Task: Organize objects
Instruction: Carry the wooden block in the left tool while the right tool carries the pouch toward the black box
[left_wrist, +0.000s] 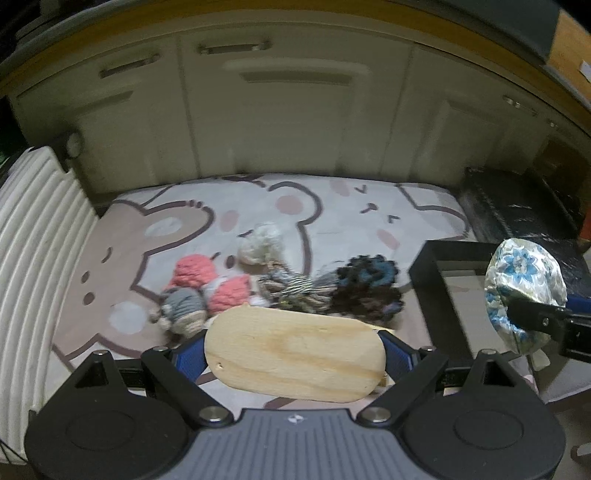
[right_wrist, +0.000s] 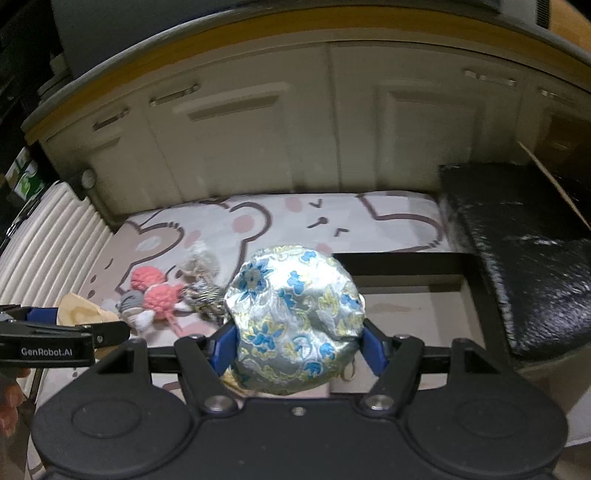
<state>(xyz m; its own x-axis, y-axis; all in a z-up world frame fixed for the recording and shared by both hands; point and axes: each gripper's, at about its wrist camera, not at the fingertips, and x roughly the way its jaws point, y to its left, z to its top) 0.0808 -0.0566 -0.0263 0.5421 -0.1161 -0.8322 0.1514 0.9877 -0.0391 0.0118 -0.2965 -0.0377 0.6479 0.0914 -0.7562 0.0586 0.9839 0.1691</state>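
The left tool (left_wrist: 295, 354) is clamped on an oval wooden board (left_wrist: 295, 354), held flat above a bear-print mat (left_wrist: 110, 258). Just beyond the board lies a cluster of rope toys: a pink and grey knitted toy (left_wrist: 195, 291), a cream rope ball (left_wrist: 258, 243) and a dark blue rope knot (left_wrist: 365, 288). The right tool (right_wrist: 295, 339) is clamped on a blue-flowered brocade pouch (right_wrist: 291, 317), held above a black-framed tray (right_wrist: 402, 260) to the right of the toys.
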